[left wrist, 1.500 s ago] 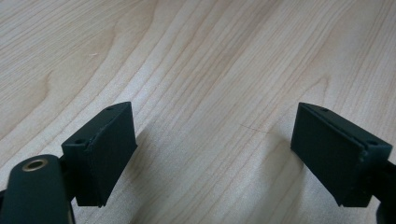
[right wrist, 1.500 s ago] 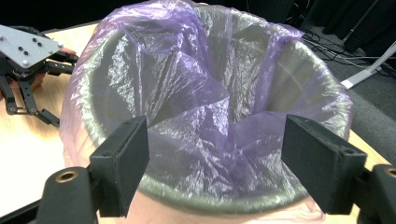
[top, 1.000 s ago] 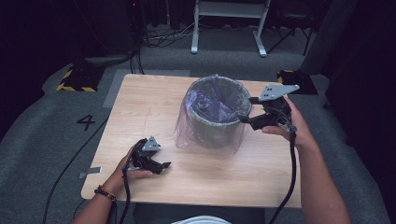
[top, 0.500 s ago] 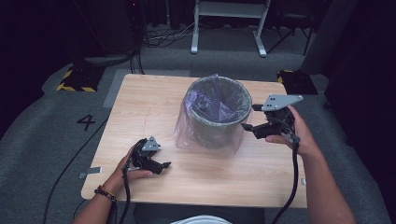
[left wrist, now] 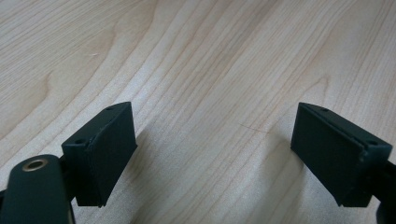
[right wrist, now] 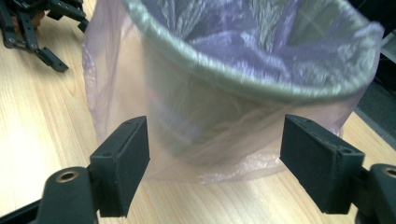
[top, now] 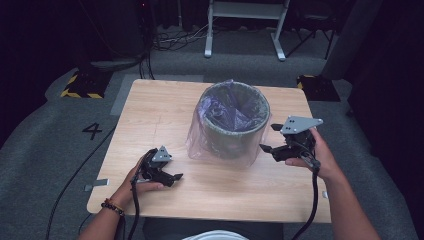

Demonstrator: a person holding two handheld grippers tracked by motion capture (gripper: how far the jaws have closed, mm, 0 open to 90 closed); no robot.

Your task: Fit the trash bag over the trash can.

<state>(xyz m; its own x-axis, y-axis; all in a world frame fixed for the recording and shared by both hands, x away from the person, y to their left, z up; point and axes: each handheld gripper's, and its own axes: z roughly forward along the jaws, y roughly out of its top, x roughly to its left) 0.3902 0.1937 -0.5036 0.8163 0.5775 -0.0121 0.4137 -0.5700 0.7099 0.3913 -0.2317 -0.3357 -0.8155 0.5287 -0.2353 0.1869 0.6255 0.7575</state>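
Bin (top: 235, 130) stands mid-desk (top: 150, 115), toward the far side, already lined: purple bag (top: 220, 145) tucked inside, its edge folded over the rim and hanging loose down the outer wall to the desk. Lining looks basically done, maybe only skirt tidying left. Nothing visible inside bin but the liner. Right gripper (top: 272, 137) just beside the bin's right side, fingers spread open, holding nothing. Left gripper (top: 172, 176) resting on near-left desk, well apart, fingers open, empty
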